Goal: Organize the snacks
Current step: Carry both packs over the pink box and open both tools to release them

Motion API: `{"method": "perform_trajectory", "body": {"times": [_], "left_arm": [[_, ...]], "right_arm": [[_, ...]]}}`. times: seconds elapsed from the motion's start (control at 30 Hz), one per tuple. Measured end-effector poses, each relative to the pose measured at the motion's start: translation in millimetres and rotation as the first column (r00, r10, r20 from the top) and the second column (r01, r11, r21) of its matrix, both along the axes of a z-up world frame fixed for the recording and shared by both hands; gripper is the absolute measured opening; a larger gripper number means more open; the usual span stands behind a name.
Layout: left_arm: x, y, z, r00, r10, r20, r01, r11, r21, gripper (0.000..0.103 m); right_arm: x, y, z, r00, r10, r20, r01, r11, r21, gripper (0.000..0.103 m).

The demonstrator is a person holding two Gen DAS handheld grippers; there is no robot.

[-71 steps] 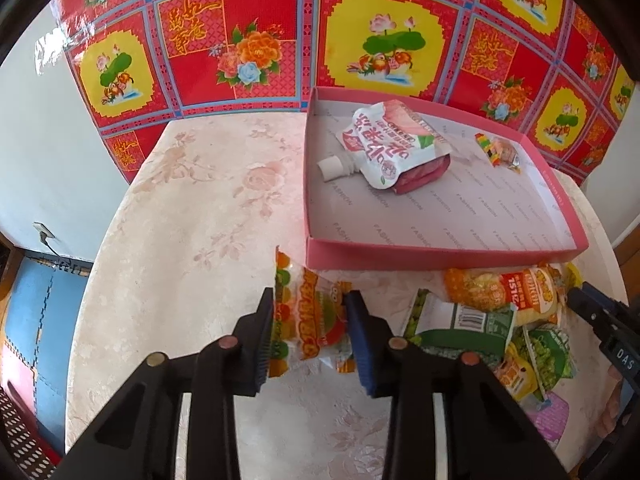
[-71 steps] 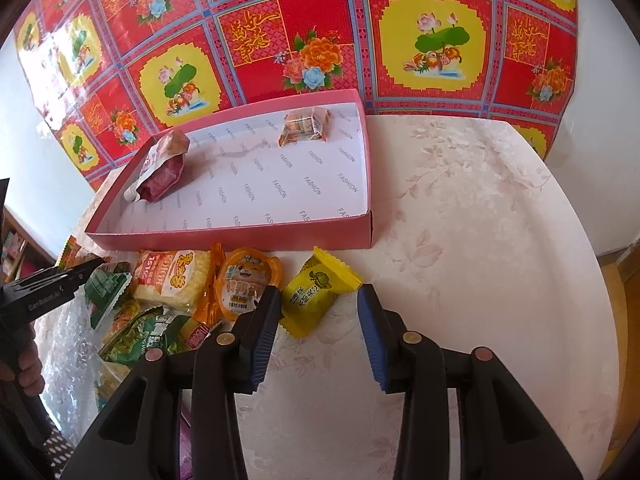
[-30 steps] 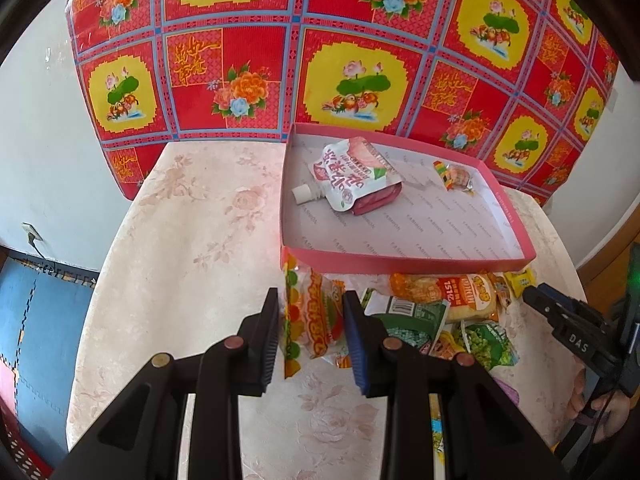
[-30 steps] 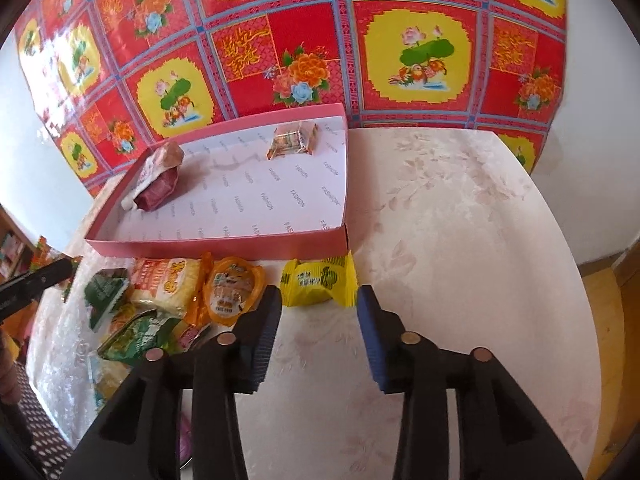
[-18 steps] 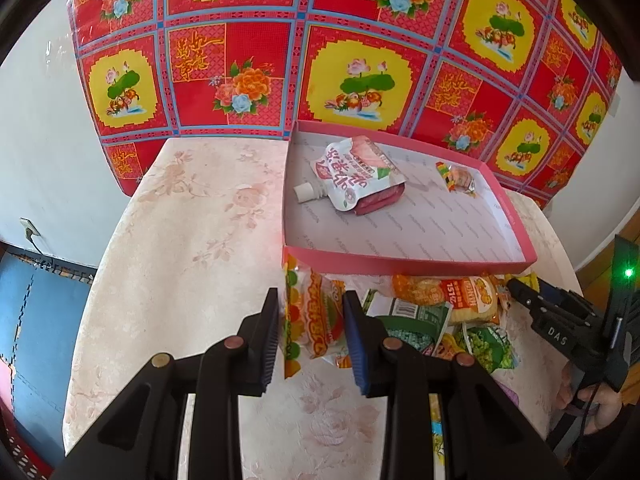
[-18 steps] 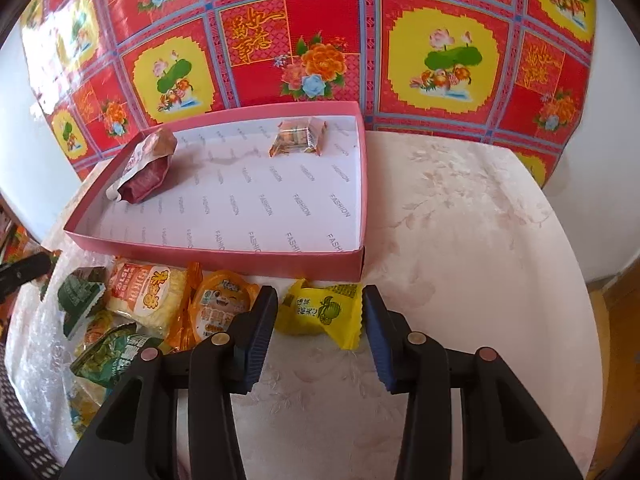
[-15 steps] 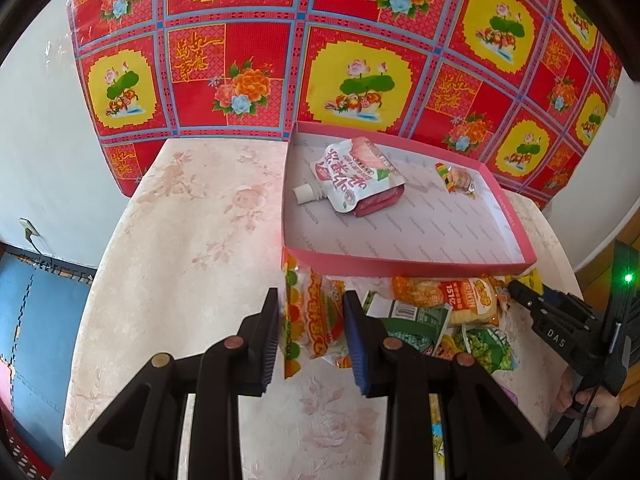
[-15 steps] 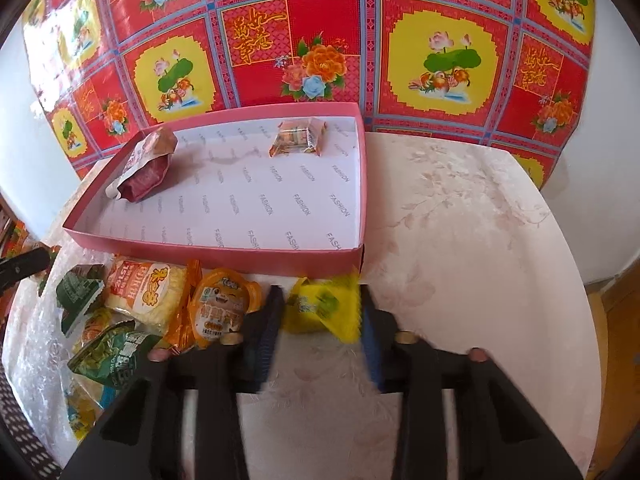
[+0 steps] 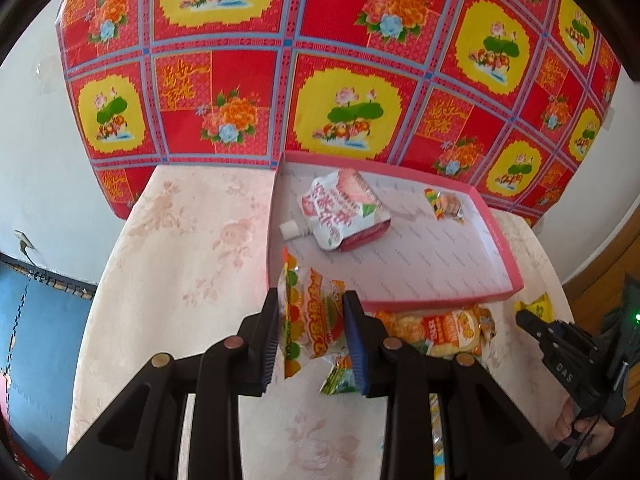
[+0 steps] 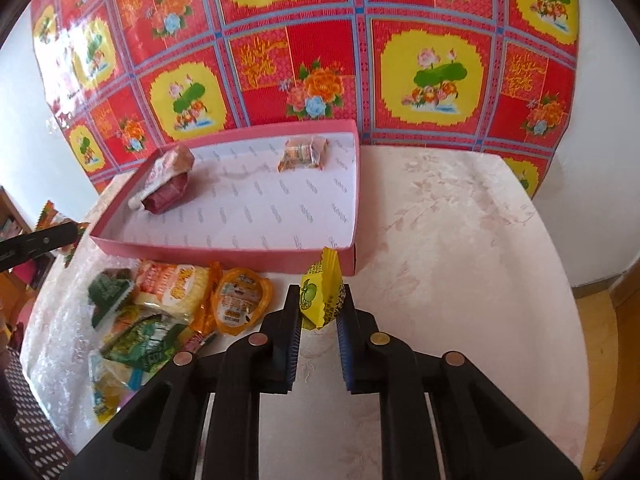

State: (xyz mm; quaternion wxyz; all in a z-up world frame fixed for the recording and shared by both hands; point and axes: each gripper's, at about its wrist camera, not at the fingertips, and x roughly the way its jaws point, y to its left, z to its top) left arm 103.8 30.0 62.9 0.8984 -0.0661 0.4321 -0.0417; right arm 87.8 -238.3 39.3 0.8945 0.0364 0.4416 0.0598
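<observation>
My left gripper [image 9: 311,304] is shut on an orange and green snack packet [image 9: 316,320], held above the table at the near left corner of the pink tray [image 9: 440,303]. In the tray lie a white spouted pouch [image 9: 340,212] and a small wrapped candy [image 9: 444,204]. My right gripper [image 10: 318,304] has its jaws closing on a yellow snack packet [image 10: 322,292], which stands upright between the pads just in front of the tray [image 10: 224,254]. The left gripper's tip [image 10: 60,234] shows at the left edge of the right wrist view.
A pile of loose snacks lies before the tray: an orange round pack [image 10: 240,304], a yellow-orange pack [image 10: 176,288], green packets [image 10: 148,340]. The pale floral table [image 10: 460,240] ends at a red patterned wall cloth [image 10: 320,40]. A hand [image 9: 588,436] holds the right gripper.
The left gripper has lifted its packet off the table, up by the tray's corner. The right jaws have closed in on the yellow packet, which has turned from lying flat to upright.
</observation>
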Motion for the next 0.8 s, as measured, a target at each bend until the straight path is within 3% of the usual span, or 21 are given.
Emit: {"method": "perform_trajectory", "body": {"times": [0.37,0.8], "left_arm": [[39,-17,-9,0.999,-0.037,-0.039,0.037,0.999,-0.007,0.032],[72,-24,-37,0.993,-0.050,-0.103,0.050,0.999,0.004,0.030]], "right_arm": [[22,7,34,0.998,0.037,0.060,-0.039,0.999,0.029,0.018],[64,21,16,0.995,0.096,0.015,-0.097,0.995,0.041,0.018]]}}
